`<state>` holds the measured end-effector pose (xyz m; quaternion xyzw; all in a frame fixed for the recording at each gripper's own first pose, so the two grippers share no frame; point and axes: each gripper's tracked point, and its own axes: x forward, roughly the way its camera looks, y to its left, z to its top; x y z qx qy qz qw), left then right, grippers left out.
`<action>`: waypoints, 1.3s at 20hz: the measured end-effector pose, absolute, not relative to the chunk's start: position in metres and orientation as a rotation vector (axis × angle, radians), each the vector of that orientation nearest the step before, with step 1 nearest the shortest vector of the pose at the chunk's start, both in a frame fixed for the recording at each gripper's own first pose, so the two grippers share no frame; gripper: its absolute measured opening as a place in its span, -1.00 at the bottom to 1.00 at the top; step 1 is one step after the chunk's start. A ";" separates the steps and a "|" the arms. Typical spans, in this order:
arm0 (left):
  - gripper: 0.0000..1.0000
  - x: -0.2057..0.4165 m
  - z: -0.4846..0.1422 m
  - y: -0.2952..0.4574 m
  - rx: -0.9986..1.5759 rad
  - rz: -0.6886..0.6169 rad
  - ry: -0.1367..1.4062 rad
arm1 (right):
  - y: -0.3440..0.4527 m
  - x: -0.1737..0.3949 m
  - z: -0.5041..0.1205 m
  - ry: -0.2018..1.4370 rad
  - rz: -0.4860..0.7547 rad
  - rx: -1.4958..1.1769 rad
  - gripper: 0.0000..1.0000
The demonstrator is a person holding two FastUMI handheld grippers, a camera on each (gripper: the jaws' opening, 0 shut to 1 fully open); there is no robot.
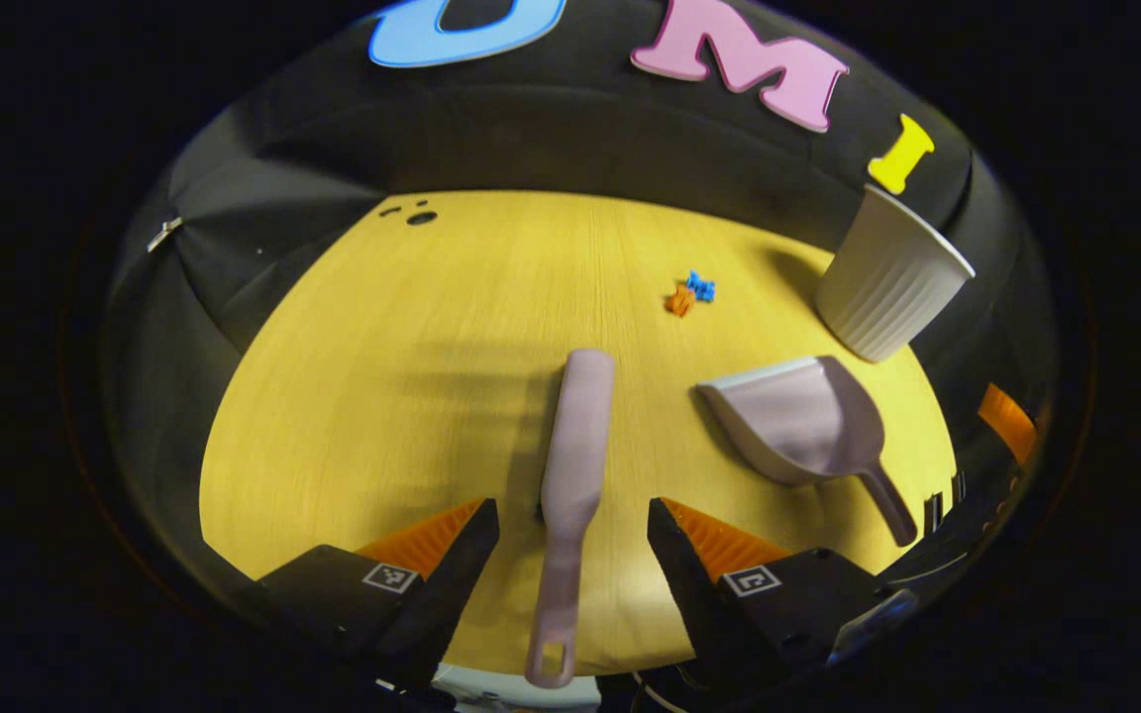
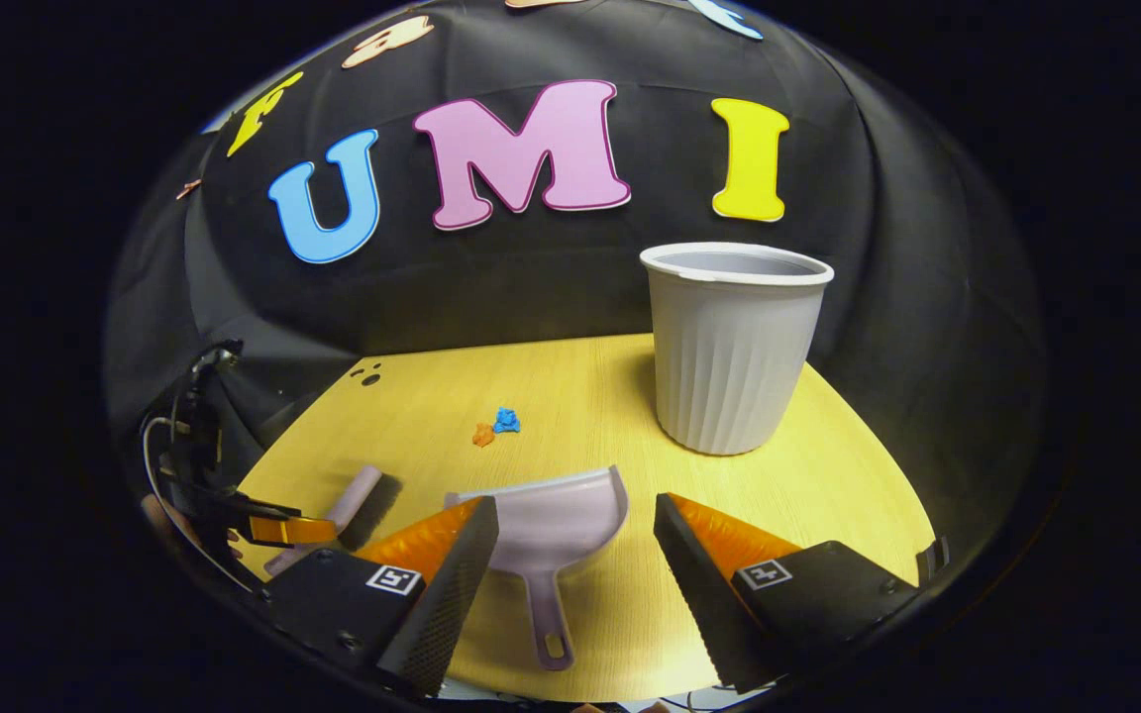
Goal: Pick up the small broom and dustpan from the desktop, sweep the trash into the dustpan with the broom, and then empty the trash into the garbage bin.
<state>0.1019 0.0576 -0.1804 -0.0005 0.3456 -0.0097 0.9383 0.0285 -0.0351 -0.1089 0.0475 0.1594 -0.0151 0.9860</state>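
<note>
A lilac small broom point(image 1: 575, 446) lies on the yellow table point(image 1: 382, 396), its handle pointing toward me between the fingers of my left gripper point(image 1: 571, 507), which is open and not touching it. A matching dustpan point(image 2: 556, 520) lies to its right, mouth toward the wall. Its handle runs back between the spread fingers of my right gripper point(image 2: 575, 510), which is open too. Blue and orange scraps of trash point(image 2: 496, 426) sit beyond both tools. The dustpan point(image 1: 798, 416) and trash point(image 1: 691, 293) also show in the left gripper view, and the broom point(image 2: 353, 500) in the right gripper view.
A white ribbed garbage bin point(image 2: 734, 347) stands upright at the table's back right, near the cloth wall; it also shows as the bin point(image 1: 887, 282). Small dark holes point(image 1: 420, 216) mark the far left corner. The left gripper point(image 2: 273, 530), with a hand, shows beside the broom.
</note>
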 end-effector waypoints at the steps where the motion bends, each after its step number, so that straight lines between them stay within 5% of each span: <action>1: 0.92 0.108 -0.187 0.057 0.005 -0.026 0.731 | -0.036 0.027 -0.111 0.325 -0.031 0.097 0.98; 12: 0.65 0.127 -0.230 0.060 0.135 -0.023 0.863 | -0.036 0.036 -0.129 0.386 -0.035 0.109 0.98; 16: 0.34 0.128 -0.232 0.059 0.147 -0.025 0.842 | -0.025 0.034 -0.137 0.414 -0.006 0.100 0.98; 20: -0.22 0.130 -0.232 0.058 0.141 -0.014 0.808 | -0.015 0.030 -0.144 0.441 0.024 0.084 0.98; 26: -0.46 0.127 -0.230 0.058 0.113 -0.005 0.739 | -0.013 0.030 -0.150 0.475 0.027 0.080 0.98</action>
